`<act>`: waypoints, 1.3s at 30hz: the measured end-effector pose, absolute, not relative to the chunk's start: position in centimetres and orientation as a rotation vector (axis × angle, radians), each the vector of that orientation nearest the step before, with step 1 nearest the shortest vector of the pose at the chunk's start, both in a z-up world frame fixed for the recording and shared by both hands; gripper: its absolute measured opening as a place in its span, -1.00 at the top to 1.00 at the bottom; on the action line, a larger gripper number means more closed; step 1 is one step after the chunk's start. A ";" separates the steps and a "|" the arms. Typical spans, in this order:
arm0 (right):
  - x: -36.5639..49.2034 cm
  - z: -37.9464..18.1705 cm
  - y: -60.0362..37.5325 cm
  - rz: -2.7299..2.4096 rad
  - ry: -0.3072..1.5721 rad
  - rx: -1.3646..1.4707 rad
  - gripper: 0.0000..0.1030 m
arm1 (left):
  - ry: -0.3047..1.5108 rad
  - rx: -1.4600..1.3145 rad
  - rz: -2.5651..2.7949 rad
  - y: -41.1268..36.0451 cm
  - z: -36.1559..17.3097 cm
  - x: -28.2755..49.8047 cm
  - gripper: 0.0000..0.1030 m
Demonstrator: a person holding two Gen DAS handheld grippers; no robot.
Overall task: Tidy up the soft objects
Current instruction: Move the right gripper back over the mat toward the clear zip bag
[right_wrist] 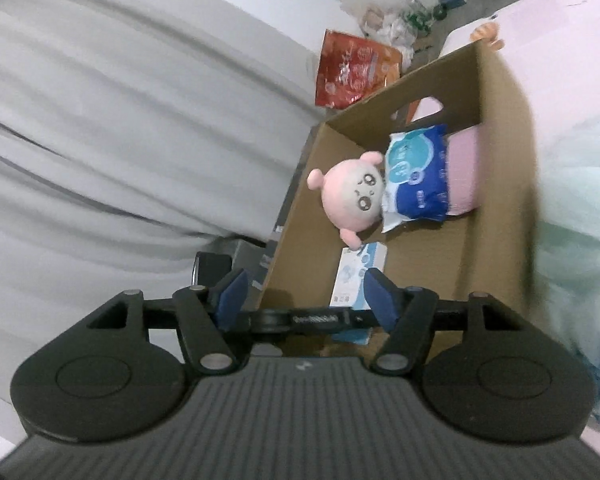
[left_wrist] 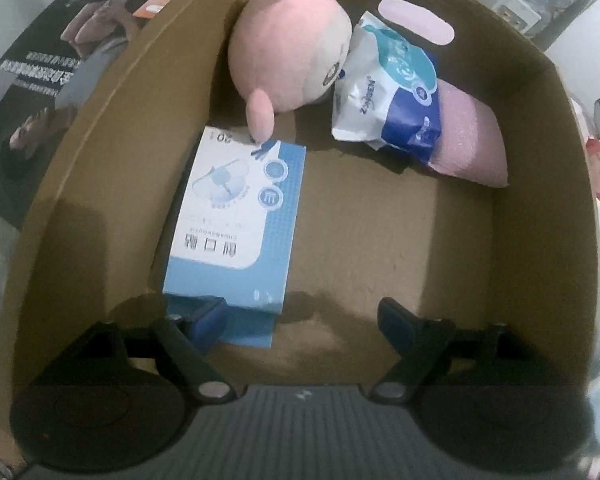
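A brown cardboard box (left_wrist: 540,200) (right_wrist: 496,128) holds several things. A pink plush toy (left_wrist: 288,52) (right_wrist: 352,196) leans in the far corner. Beside it, a blue and white tissue pack (left_wrist: 392,92) (right_wrist: 416,176) rests on a pink foam pad (left_wrist: 472,136) (right_wrist: 464,172). A blue and white carton (left_wrist: 240,216) (right_wrist: 352,276) lies flat on the box floor. My left gripper (left_wrist: 302,318) points down into the box, open, and its left finger (left_wrist: 210,316) overlaps the carton's near end. My right gripper (right_wrist: 306,298) hangs open and empty outside the box's near end.
A red snack bag (right_wrist: 356,72) and other clutter lie on the floor beyond the box. Grey-white bedding (right_wrist: 120,120) fills the left of the right wrist view. A pale green fluffy blanket (right_wrist: 580,200) lies to the right. A dark printed panel (left_wrist: 40,80) borders the box's left wall.
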State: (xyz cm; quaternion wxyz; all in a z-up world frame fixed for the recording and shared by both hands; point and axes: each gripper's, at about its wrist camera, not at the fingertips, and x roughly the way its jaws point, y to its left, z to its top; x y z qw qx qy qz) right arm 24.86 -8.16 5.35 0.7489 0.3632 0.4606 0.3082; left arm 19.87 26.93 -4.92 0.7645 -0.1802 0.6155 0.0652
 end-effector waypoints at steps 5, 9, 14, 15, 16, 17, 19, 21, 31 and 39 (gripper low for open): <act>21.8 4.8 -12.5 0.639 0.956 0.821 -0.31 | 1.342 -0.388 0.138 26.5 -4.8 19.5 -0.61; 19.3 3.9 -14.9 0.614 0.927 0.850 -0.31 | 1.360 -0.386 0.151 26.2 -5.9 20.4 -0.61; 16.1 2.5 -17.4 0.557 0.901 0.868 -0.31 | 1.290 -0.298 0.188 25.7 -5.9 21.6 -0.61; 15.6 2.3 -18.1 0.543 0.896 0.868 -0.31 | 1.284 -0.297 0.193 25.7 -6.0 21.8 -0.61; 15.1 2.1 -18.8 0.524 0.892 0.870 -0.31 | 1.278 -0.299 0.195 25.6 -6.0 21.8 -0.62; 14.5 1.8 -19.6 0.503 0.890 0.873 -0.31 | 1.271 -0.290 0.197 25.5 -6.0 21.8 -0.62; 13.3 1.2 -21.6 0.459 0.881 0.886 -0.31 | 1.253 -0.266 0.191 25.1 -5.7 21.8 -0.62; 12.3 0.7 -23.3 0.409 0.875 0.898 -0.32 | 1.223 -0.243 0.184 24.7 -5.3 21.6 -0.65; 7.5 -0.8 -29.7 0.261 0.796 0.952 -0.46 | 1.167 -0.153 0.212 21.9 -1.6 19.1 -0.68; 5.4 -1.3 -33.0 0.197 0.732 0.957 -0.47 | 0.912 -0.021 0.161 16.1 5.7 13.6 -0.68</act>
